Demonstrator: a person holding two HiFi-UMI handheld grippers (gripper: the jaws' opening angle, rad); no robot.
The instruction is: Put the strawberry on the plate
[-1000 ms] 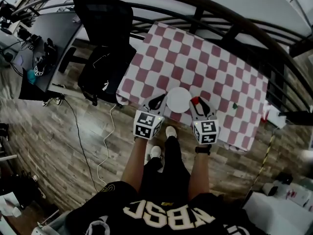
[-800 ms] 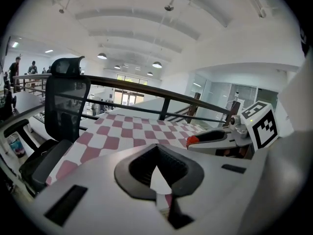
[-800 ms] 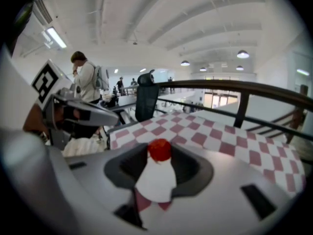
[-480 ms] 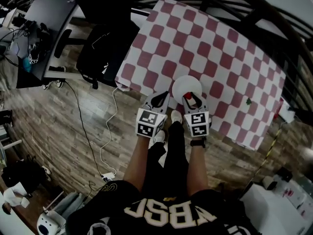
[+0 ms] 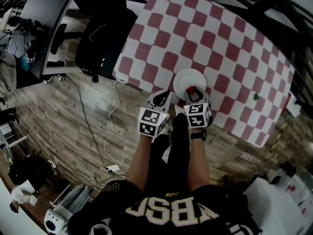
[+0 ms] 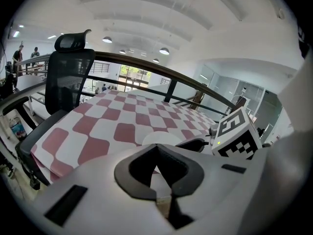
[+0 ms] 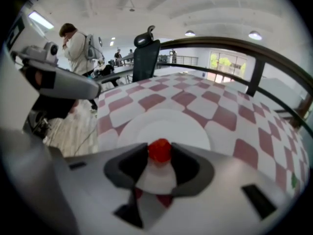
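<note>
A small red strawberry sits pinched between the tips of my right gripper, which is shut on it just above the near rim of the white plate. From the head view the strawberry hangs over the plate's near edge, with the right gripper behind it. My left gripper is held beside the plate's left side at the table edge; its jaws are shut with nothing in them. The plate shows just past its tips.
The plate lies near the front edge of a red-and-white checked tablecloth. A small green bit lies at the cloth's right. A black office chair and a desk stand to the left, a railing behind the table, cables on the wooden floor.
My right gripper has carried the strawberry leftward from beside the plate to over its near rim. The left gripper has stayed beside the plate. The head camera has shifted.
</note>
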